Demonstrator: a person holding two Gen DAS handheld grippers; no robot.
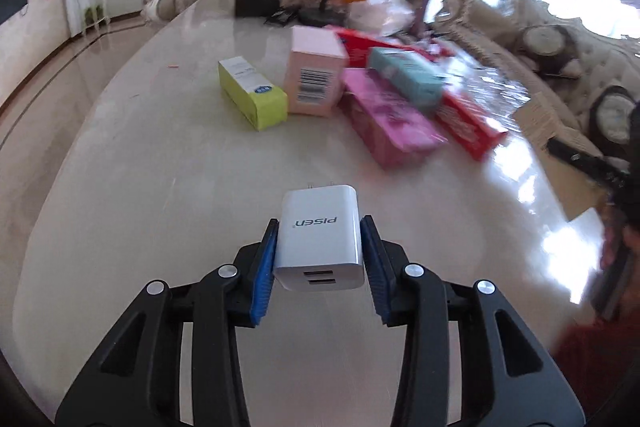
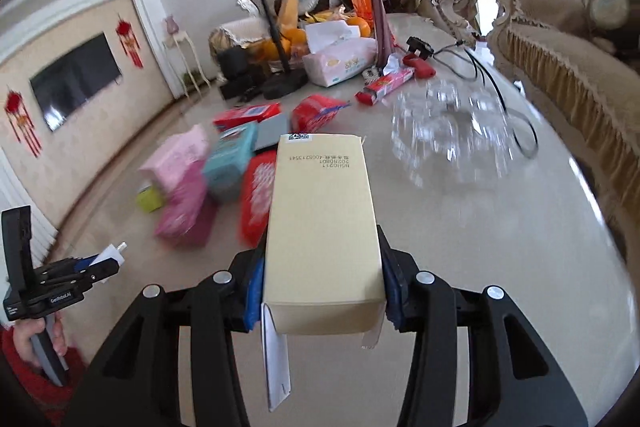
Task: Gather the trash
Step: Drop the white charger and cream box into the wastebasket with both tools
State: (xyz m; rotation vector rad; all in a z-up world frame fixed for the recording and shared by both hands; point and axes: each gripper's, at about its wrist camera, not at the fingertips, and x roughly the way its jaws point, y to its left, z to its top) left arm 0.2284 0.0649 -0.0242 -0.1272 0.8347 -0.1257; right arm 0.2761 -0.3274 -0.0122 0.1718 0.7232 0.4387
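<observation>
Clamped between the left gripper's (image 1: 320,247) blue ribbed pads, a glossy white plastic USB charger block (image 1: 320,239) is hanging above the marble table (image 1: 140,187). Only the right view is showing the right gripper (image 2: 322,291) pinching a long beige cardboard box (image 2: 320,227), its end flap dangling, near scattered coloured cartons (image 2: 224,167) mid-table.
</observation>
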